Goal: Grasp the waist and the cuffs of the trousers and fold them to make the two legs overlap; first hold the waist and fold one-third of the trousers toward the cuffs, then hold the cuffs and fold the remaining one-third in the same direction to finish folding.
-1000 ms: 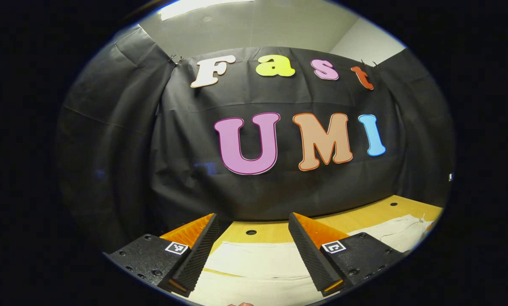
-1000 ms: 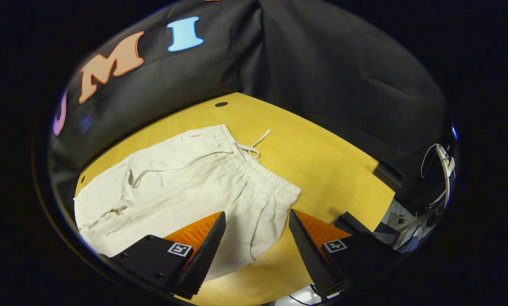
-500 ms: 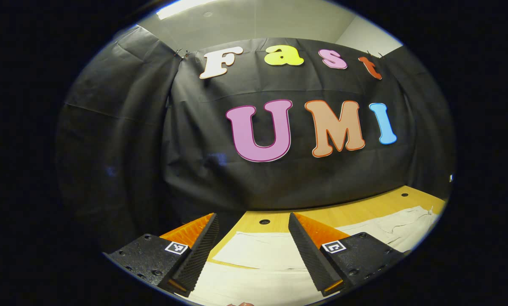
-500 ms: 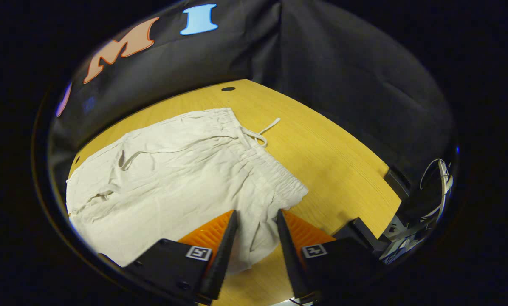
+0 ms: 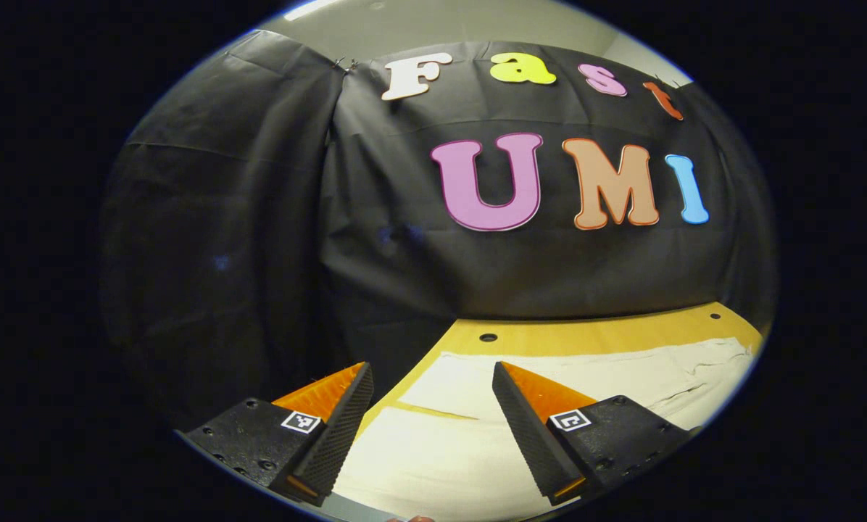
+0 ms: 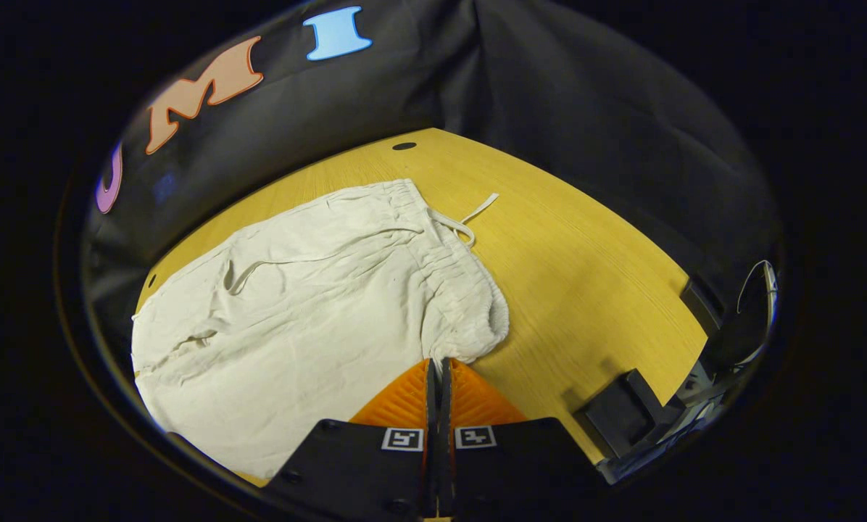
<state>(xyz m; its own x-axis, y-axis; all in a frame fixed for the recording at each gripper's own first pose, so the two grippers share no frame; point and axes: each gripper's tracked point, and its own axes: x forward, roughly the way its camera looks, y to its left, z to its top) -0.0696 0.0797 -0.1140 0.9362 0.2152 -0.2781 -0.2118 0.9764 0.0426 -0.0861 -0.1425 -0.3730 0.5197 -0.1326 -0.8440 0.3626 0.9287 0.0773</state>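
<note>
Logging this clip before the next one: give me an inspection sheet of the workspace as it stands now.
Surface: yellow wooden table with small round holes.
Job's things: cream trousers lying flat, wrinkled; the elastic waist is bunched at the near corner, with the drawstring trailing onto the wood.
Clutter: dark block at the table's edge.
Grippers: right claw shut on the waist corner; left claw open above the trouser legs.
Cables: white cable beyond the table.
Surroundings: black cloth wall.

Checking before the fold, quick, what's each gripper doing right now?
Left gripper: open, above the trousers.
Right gripper: shut on the trousers' waist.
</note>
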